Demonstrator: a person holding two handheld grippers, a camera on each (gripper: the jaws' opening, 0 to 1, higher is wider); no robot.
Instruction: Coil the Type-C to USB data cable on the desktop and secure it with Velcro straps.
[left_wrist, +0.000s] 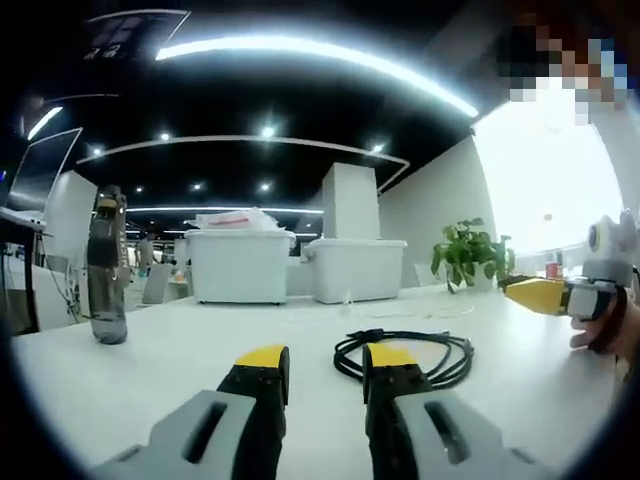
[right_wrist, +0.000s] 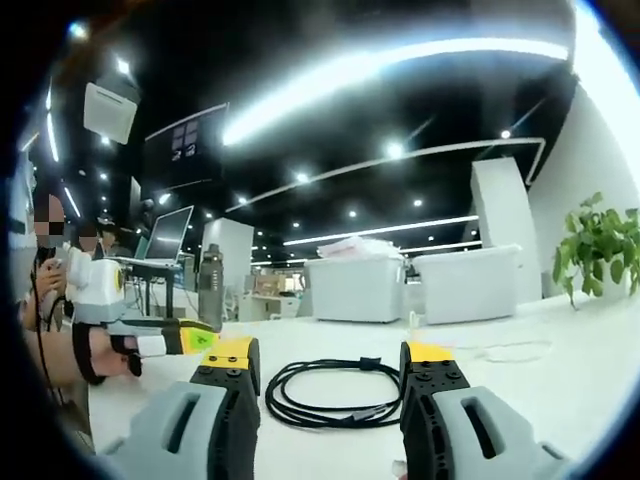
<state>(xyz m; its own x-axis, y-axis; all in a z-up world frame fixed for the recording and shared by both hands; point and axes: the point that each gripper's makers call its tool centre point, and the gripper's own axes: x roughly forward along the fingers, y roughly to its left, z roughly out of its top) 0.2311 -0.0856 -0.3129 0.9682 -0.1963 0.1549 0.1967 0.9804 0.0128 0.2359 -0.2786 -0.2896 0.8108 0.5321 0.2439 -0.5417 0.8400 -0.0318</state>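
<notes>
Both views face the same white desk (left_wrist: 150, 375). The black data cable (left_wrist: 405, 352) lies on the desk in a loose, flat coil of a few loops, and I use it as the landmark. My left gripper (left_wrist: 325, 365) rests low just before the cable, its jaws spread wide and holding nothing, with the right-hand yellow tip at the near edge of the loops. My right gripper (right_wrist: 330, 362) approaches from the opposite side, jaws likewise wide apart and empty, so that the cable (right_wrist: 335, 392) lies between and just beyond its tips. Each gripper also appears in the other's view, off to one side of the cable. Beyond the cable stand two white storage bins (left_wrist: 300, 265), a potted plant (left_wrist: 468, 252) and a dark water bottle (left_wrist: 107, 265); a thin white cord (left_wrist: 400, 312) lies just behind it. I can make out no Velcro strap. I judge the cable light, limp and somewhat springy, so the loops may relax when disturbed. The best hold seems to be across the gathered strands on one side of the coil, away from the small connector (right_wrist: 369, 364) at its far edge.
</notes>
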